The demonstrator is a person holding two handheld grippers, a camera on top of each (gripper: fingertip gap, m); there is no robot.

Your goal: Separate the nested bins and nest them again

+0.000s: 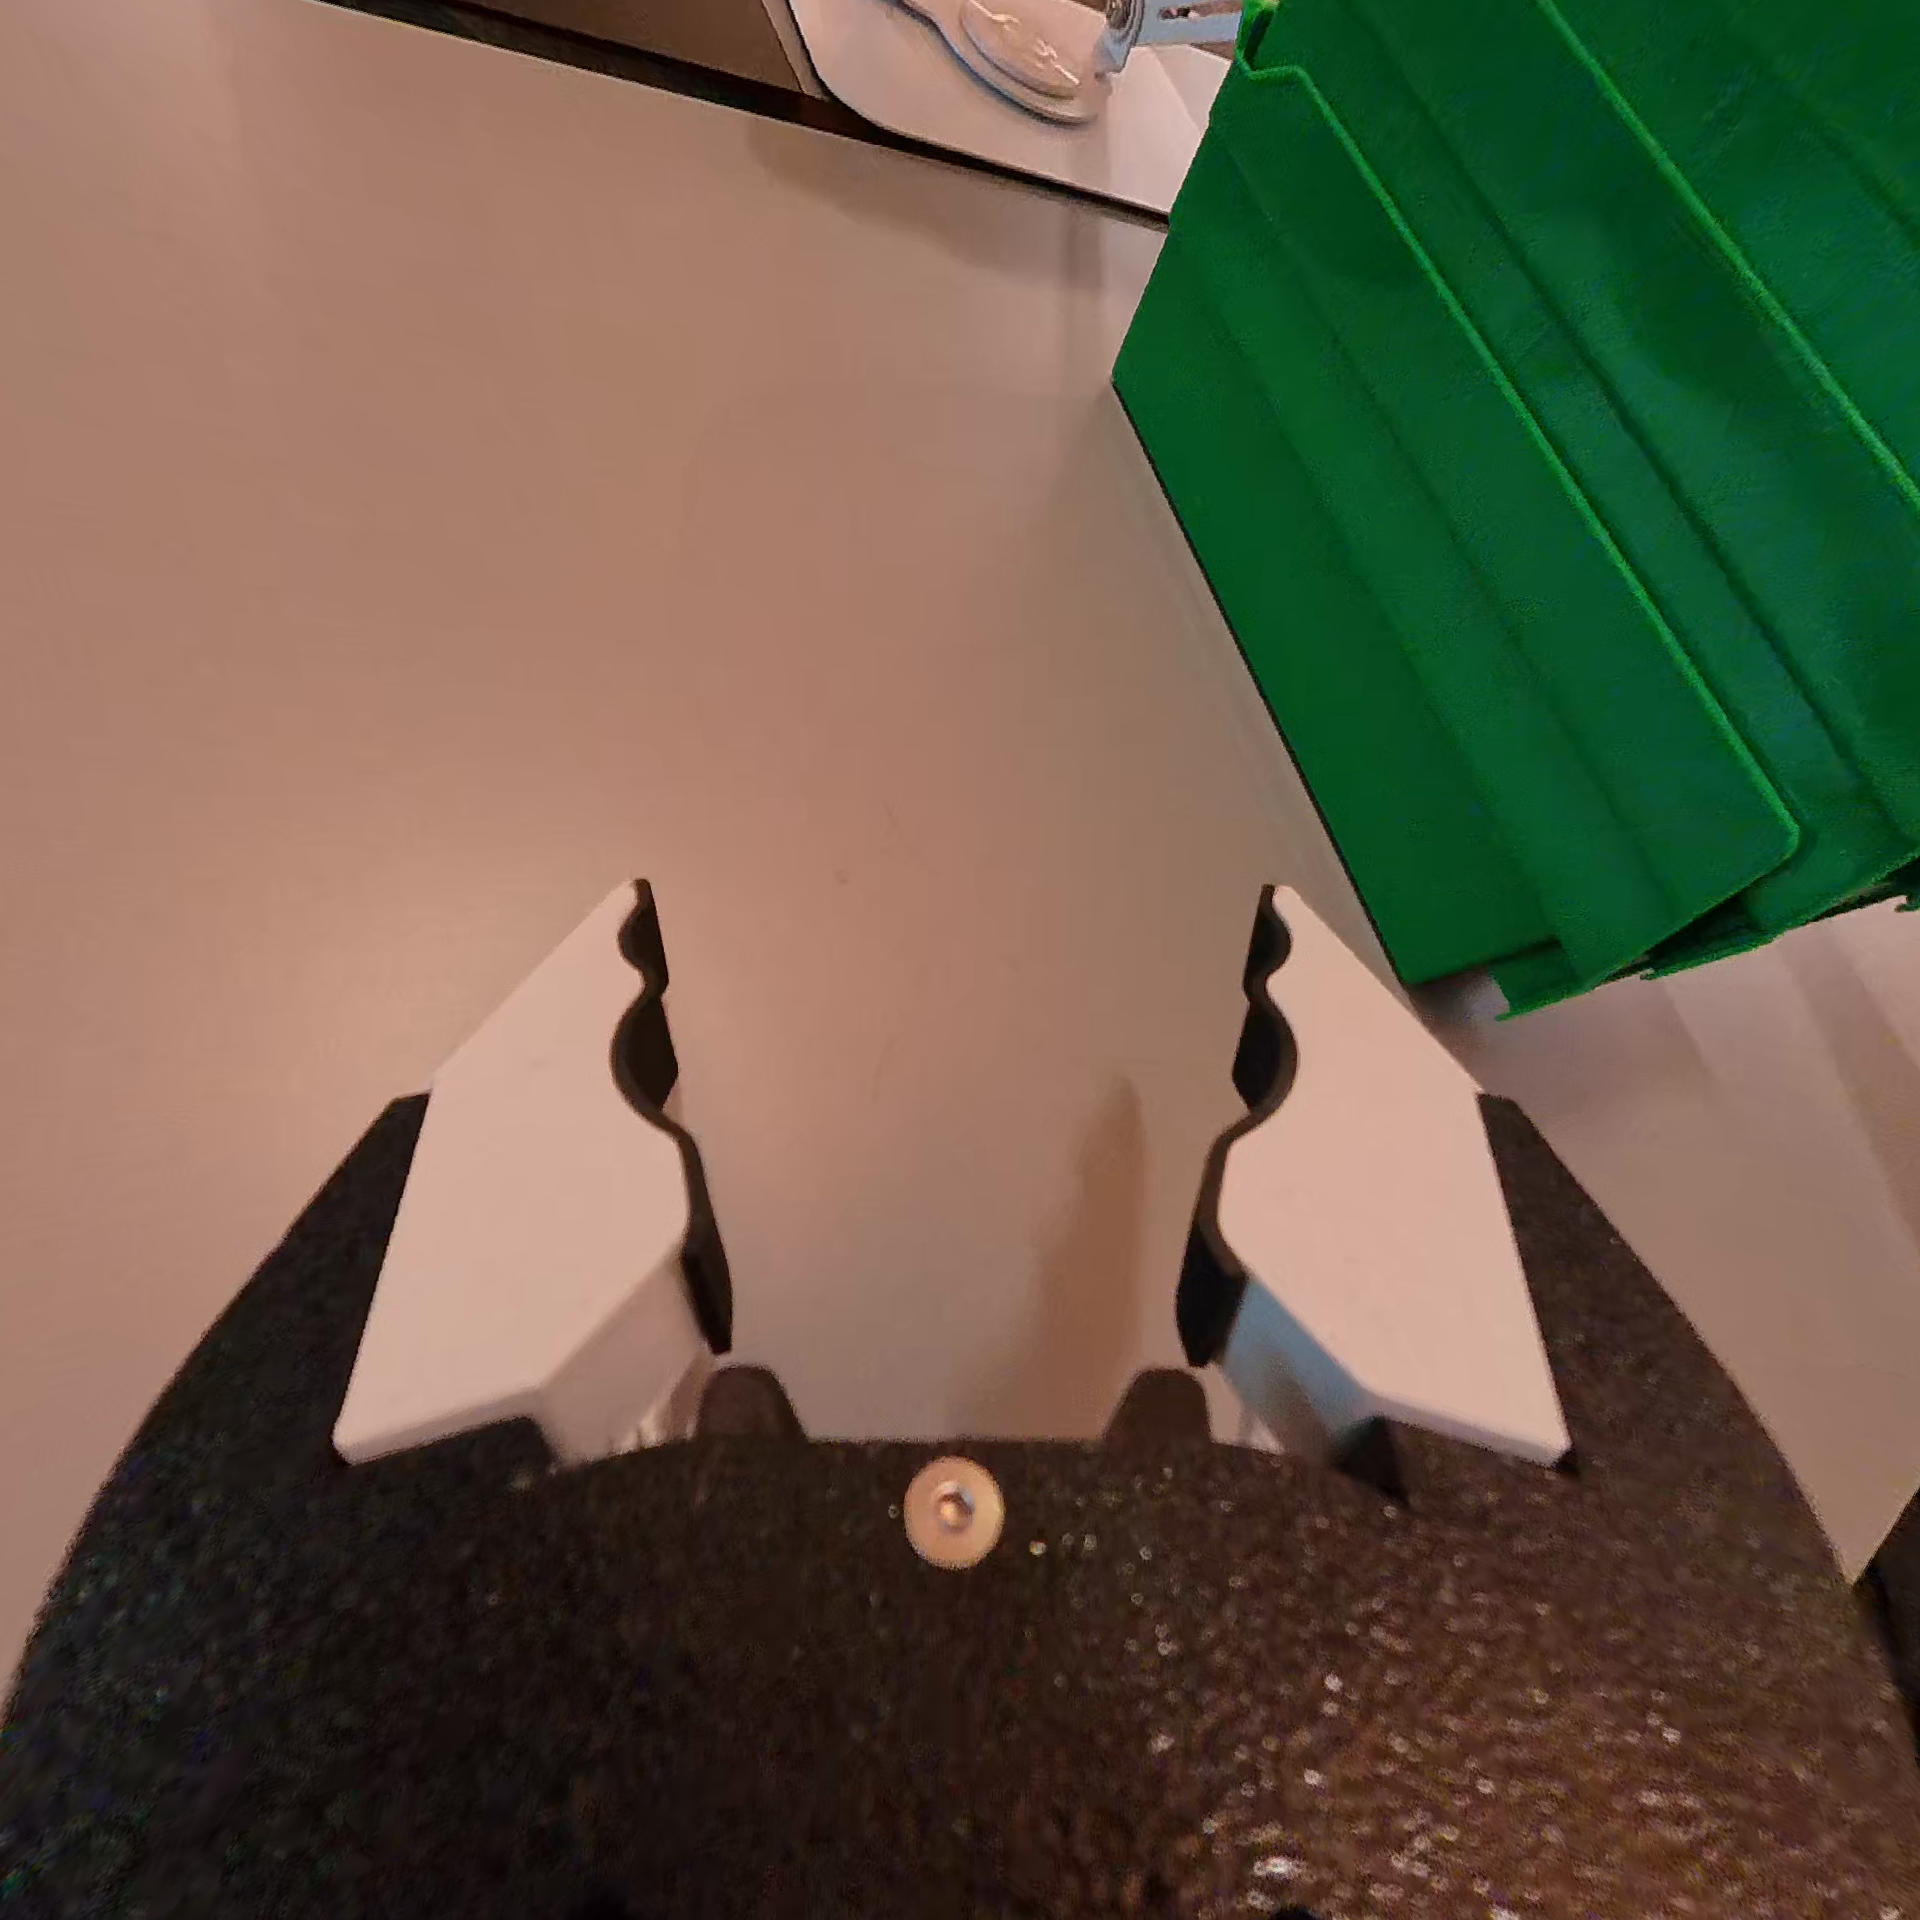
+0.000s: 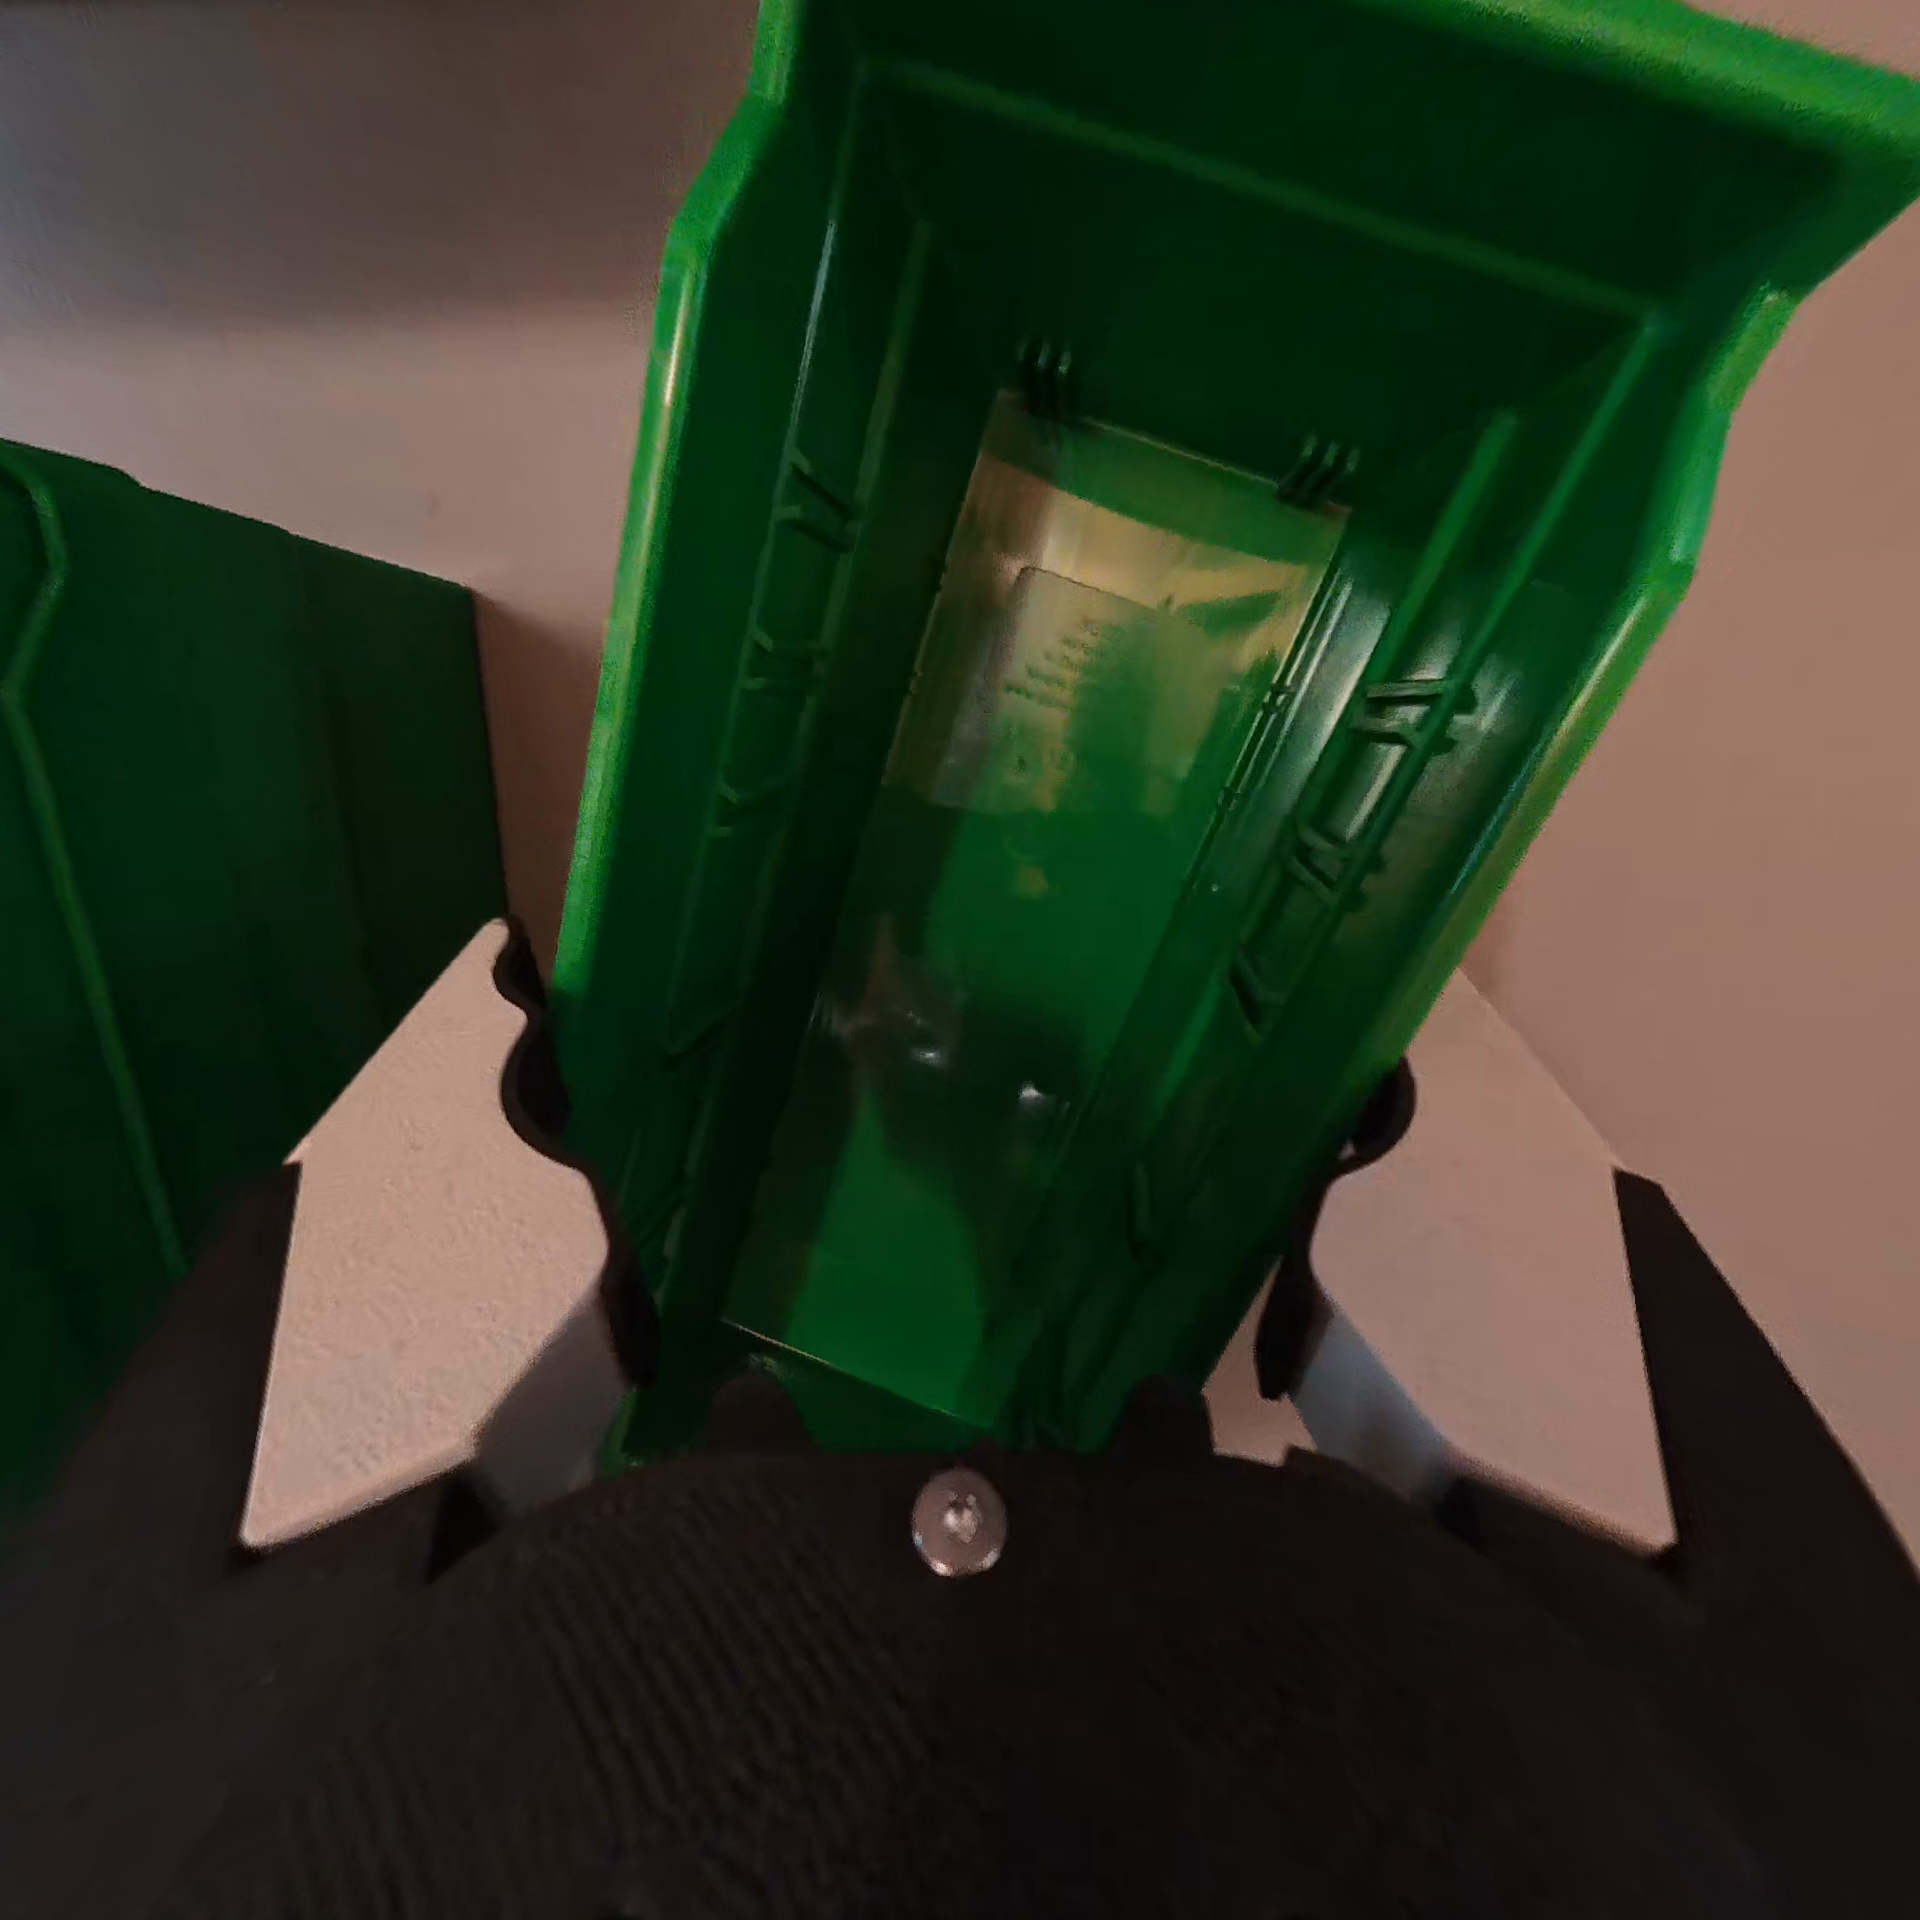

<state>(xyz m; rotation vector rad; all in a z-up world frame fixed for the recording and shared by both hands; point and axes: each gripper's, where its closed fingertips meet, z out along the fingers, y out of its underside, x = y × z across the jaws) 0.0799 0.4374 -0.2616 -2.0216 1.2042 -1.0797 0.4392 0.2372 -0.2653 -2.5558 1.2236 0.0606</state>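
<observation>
My right gripper (image 2: 956, 997) is shut on a green bin (image 2: 1039, 623), one finger on each long side wall. The bin's open inside faces the camera, and a pale label shows on its floor. It is held off the beige table (image 2: 208, 260). A second green bin (image 2: 208, 831) stands to its left, in shadow. My left gripper (image 1: 954, 891) is open and empty above the table (image 1: 520, 520). Green bin walls with ribs and rims (image 1: 1558, 468) rise to its upper right, apart from its fingers. I cannot tell whether that is one bin or two.
The far table edge (image 1: 644, 73) runs along the top of the left wrist view. A white sheet (image 1: 1143, 135) with a clear rounded object (image 1: 1029, 62) on it lies beyond it. The table's near right corner (image 1: 1870, 1538) shows at the right.
</observation>
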